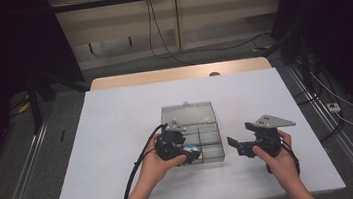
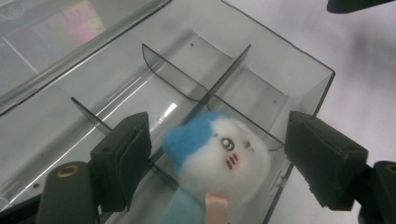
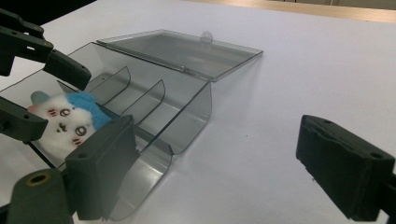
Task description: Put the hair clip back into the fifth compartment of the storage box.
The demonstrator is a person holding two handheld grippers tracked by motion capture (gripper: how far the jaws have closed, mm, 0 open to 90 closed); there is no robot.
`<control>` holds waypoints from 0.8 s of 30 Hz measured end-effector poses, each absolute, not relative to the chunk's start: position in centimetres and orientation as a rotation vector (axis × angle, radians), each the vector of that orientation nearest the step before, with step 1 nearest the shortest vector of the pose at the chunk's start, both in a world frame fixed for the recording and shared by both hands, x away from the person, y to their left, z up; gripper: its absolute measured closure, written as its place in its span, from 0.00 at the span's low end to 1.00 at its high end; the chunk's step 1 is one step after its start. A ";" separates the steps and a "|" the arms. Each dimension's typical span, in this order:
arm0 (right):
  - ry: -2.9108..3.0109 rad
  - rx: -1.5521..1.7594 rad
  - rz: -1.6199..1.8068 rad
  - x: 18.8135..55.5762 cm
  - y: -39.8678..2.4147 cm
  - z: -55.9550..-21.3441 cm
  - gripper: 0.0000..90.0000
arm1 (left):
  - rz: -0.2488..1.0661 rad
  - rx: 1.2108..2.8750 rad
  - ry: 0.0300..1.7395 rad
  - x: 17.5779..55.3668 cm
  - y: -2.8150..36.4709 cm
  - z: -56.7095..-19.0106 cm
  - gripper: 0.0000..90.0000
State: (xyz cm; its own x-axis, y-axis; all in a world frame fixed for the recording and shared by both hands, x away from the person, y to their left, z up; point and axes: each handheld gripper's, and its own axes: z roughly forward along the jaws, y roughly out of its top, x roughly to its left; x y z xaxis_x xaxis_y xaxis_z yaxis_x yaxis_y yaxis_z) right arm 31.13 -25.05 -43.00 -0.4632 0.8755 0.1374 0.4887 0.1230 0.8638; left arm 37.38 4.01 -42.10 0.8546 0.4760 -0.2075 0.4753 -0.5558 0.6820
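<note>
A small plush toy (image 2: 219,154) with a white face and a blue top lies in a front compartment of a clear plastic box (image 2: 289,60), whose lid (image 3: 187,49) is swung open and flat on the table. My left gripper (image 2: 217,123) straddles the toy, open, with a narrow gap between each pad and the plush. From above, the left gripper (image 1: 190,153) reaches into the box's (image 1: 203,126) near left corner. My right gripper (image 1: 237,145) hovers just right of the box, open and with nothing between its fingers (image 3: 100,168).
A white sheet (image 1: 118,136) covers the tabletop, with a wooden edge (image 1: 176,74) at the far side. Thin dividers (image 2: 177,74) split the box into several compartments. Cables trail from both grippers toward the near edge.
</note>
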 end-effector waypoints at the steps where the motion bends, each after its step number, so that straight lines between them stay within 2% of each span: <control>1: 2.005 1.316 1.284 31.2 -25.1 -43.0 0.13 | 0.003 2.236 0.688 37.4 4.1 -42.0 0.24; 24: 2.007 1.315 1.281 32.4 -24.2 -42.8 0.10 | 0.084 2.136 0.770 38.6 7.8 -39.8 0.18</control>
